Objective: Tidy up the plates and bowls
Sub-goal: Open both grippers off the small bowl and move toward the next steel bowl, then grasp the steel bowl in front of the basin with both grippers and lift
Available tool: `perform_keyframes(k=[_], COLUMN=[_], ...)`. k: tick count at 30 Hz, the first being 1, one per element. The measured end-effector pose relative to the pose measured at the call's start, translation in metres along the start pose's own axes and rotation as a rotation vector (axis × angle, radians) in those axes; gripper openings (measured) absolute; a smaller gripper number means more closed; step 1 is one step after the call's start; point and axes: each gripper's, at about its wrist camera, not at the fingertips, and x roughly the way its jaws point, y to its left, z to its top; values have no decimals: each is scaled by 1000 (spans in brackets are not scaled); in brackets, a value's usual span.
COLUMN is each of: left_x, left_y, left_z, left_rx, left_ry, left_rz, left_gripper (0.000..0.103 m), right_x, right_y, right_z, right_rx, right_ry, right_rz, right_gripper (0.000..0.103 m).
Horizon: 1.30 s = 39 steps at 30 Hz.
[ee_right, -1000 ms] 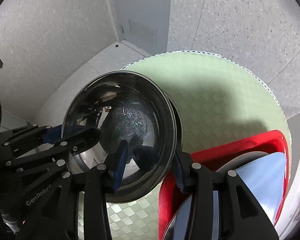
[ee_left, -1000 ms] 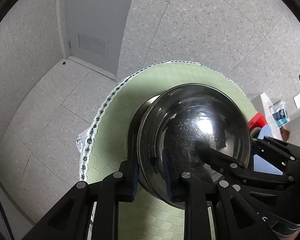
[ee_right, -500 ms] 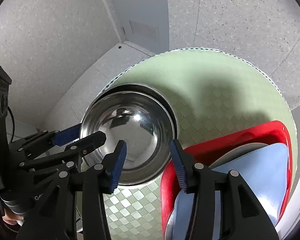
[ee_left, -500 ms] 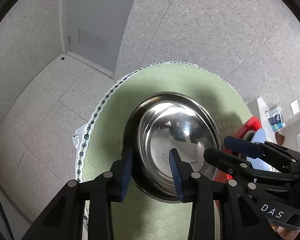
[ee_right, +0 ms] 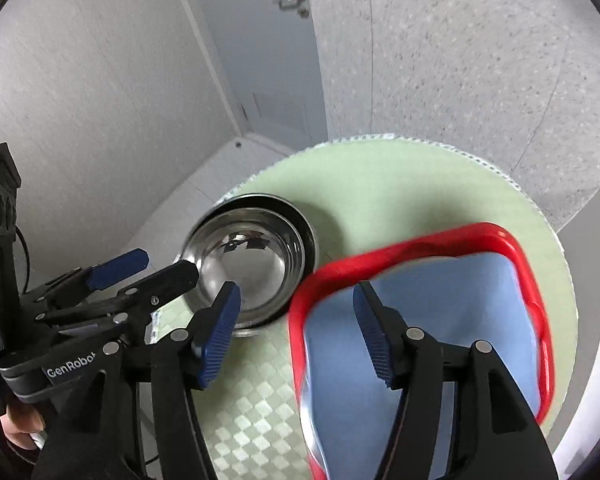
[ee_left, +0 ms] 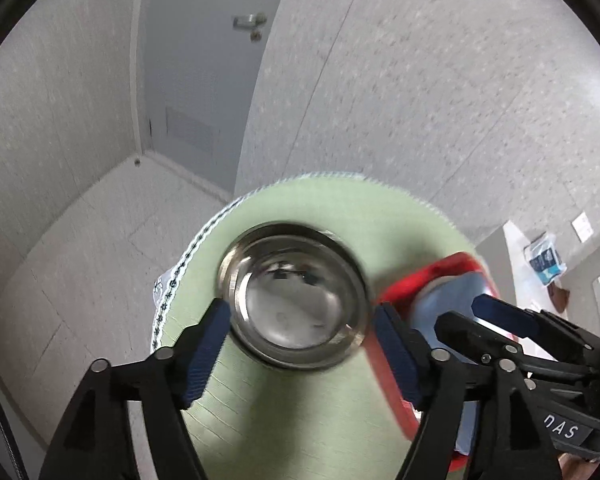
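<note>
A steel bowl (ee_left: 296,300) sits nested in another steel bowl on a round table with a green checked cloth (ee_left: 300,408); it also shows in the right wrist view (ee_right: 252,260). My left gripper (ee_left: 300,348) is open and empty, raised above the bowls. My right gripper (ee_right: 296,336) is open and empty, above the gap between the bowls and a red tray (ee_right: 500,240). The tray holds a light blue plate (ee_right: 440,300) and shows in the left wrist view (ee_left: 432,276).
The table's lace-trimmed edge (ee_left: 180,276) drops to a tiled floor. A grey door (ee_left: 204,80) stands behind, between speckled walls. A white counter with a blue packet (ee_left: 546,258) is at the far right.
Both grippers let go of the steel bowl, which now rests in the other bowl. Both opened wider and pulled up and back from the table.
</note>
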Motion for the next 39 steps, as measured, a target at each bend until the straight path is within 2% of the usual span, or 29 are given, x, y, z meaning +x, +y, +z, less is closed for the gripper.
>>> perform_keyframes(k=[6,10,14,20,24,28,31,33,34,35,36,38,39], left_x=[-61,-78,-76,-58,-44,-20,-2,10,15,20,28,38,43], left_y=[-62,-111,-157,-227,-252,-268,-275,-281,-285,-286,-287,-292,-298], left_z=[-60,-115,-169,-240,-256,-262,-262,-262,-262,-261,-261,-260,-259], left_rx=[7,-5,-30,-16,-13,-20,-36,-39,-33,-26,-22,-22,-9], left_ry=[-147,-199,-193,-132,-88,-9,40,70,79,89,115,149,157], left_rz=[25,60,91,169,202,211,210,190,189,193,190,149,136], left_gripper=[91,94,94,94,94,91,82,71,69,63,46,27,17], right_x=[-73,-106,-116,-94,-72,-50,-33,-25,-23,-19,-17,-15,-14], right_y=[-51,-103,-156,-206,-222,-225,-230,-237,-239,-241,-241,-241,-240], right_z=[-42,-79,-119,-160,-176,-192,-197,-198,-199,-199,-200,-200,-200], right_rx=[15,43,78,116,131,142,154,171,172,173,176,168,162], right_ry=[-116,-153,-118,-46,7,46,73,89,96,104,111,113,118], right_rz=[8,-33,-44,-40,-11,41,49,80,88,98,108,123,136], right_gripper=[66,73,73,73,73,73,69,64,58,53,50,36,33])
